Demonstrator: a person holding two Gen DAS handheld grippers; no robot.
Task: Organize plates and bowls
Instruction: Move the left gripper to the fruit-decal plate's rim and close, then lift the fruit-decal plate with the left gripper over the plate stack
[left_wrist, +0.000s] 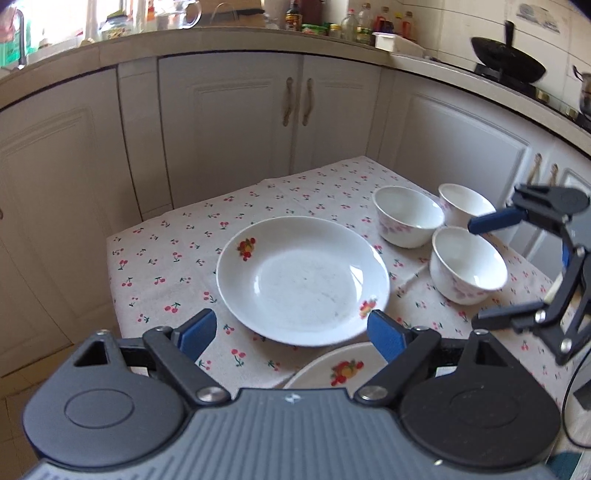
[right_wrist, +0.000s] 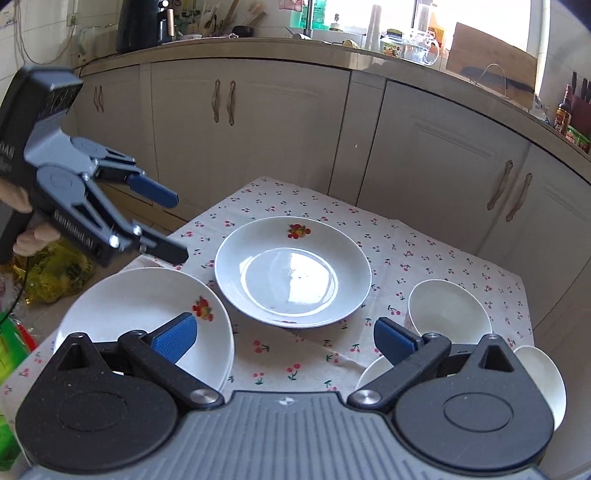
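Lettering along the left gripper (right_wrist: 173, 227) linkage is too blurred to read. Both tools hang above a cherry-print tablecloth (left_wrist: 177, 258), jaws spread, gripping nothing. The right gripper (right_wrist: 286, 341) is just as wide and empty. A fruit-decorated plate (left_wrist: 303, 280) sits mid-table, a second plate (right_wrist: 147, 317) near the front edge, and three floral bowls (left_wrist: 467, 264) cluster at the table's right side.
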